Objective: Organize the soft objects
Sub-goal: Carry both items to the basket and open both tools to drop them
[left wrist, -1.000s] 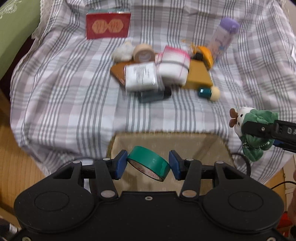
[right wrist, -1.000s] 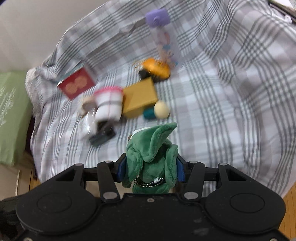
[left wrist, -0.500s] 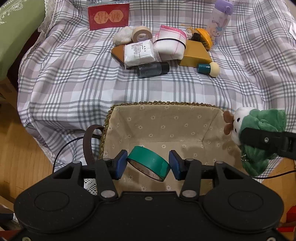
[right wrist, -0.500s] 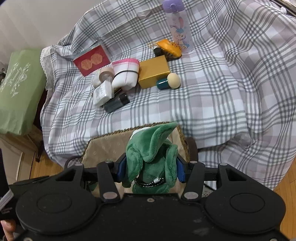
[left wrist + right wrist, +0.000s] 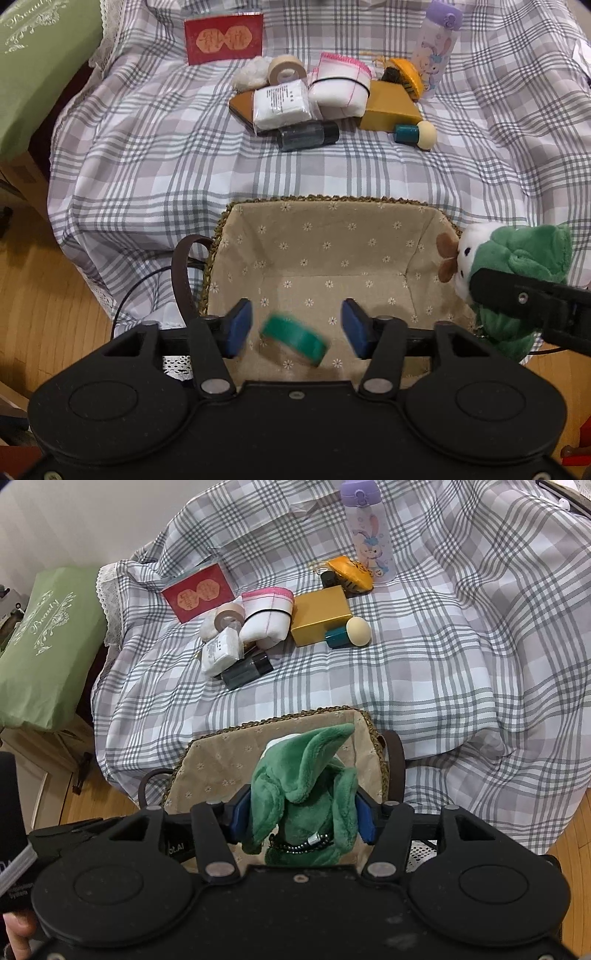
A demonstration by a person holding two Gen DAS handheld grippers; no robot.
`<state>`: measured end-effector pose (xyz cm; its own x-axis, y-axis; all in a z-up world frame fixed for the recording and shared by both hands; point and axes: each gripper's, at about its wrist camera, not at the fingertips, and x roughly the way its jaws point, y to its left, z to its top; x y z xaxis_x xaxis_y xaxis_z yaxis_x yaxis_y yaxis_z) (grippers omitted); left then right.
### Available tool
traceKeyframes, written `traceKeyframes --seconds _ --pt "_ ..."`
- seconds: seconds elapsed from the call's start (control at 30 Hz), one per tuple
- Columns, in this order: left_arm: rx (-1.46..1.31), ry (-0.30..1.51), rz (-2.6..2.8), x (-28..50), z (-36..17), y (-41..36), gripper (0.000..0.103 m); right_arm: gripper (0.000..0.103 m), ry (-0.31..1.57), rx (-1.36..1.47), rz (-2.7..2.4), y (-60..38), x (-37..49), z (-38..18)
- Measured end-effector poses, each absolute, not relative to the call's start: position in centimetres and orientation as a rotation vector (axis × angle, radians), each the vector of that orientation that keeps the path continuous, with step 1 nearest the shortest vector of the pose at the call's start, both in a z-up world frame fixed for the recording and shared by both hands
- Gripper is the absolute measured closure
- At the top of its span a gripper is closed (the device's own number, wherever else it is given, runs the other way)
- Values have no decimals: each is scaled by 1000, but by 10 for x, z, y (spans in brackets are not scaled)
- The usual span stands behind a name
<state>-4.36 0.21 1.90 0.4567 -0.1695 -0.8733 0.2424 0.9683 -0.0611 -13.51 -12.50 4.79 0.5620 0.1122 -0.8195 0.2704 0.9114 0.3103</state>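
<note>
A: Left gripper status?
B: Jaws opening; one green tape roll, blurred, lies between them clear of both pads, above the one lined basket.
A: Right gripper?
B: Jaws opening, pads touching one green plush toy over the basket's rim. Two bottles lie on the plaid cloth.

A plaid cloth bears a red envelope, a lavender cartoon bottle, a gold box and a dark bottle. A green bag stands beside it on wood flooring.
</note>
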Motion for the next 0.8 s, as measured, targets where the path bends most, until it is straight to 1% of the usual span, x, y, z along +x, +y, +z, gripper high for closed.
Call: traceKeyframes --seconds 0.03,0.13,0.2,0.33,0.37,0.4,0.43,0.57,0.67,0.7,0.8 --pt "74 1055 -250 -45 21 2 38 45 978 432 -95 -124 -136 48" --pt "75 1033 -236 -48 24 2 36 43 975 438 -93 -125 -138 48" --pt "71 1030 -233 -48 26 4 34 38 968 445 -94 -126 -140 50" --pt "69 1023 -219 -50 27 5 33 32 950 449 -91 -127 -144 54" --pt "69 1022 -215 -50 27 5 33 27 946 449 -91 -126 -145 55" --pt "69 1021 -212 -50 27 5 33 24 941 448 -93 -126 -146 56" --pt "69 1020 -208 -51 27 6 33 23 936 445 -94 -125 -146 57" --pt "65 1011 -183 -52 28 7 32 12 929 428 -109 -123 -147 58" --pt "47 991 -171 -53 30 11 20 10 923 438 -112 -125 -148 58" --pt "45 978 -165 -54 31 12 16 7 921 446 -111 -126 -148 58" --pt "78 954 -151 -56 34 10 16 2 915 484 -131 -130 -149 58"
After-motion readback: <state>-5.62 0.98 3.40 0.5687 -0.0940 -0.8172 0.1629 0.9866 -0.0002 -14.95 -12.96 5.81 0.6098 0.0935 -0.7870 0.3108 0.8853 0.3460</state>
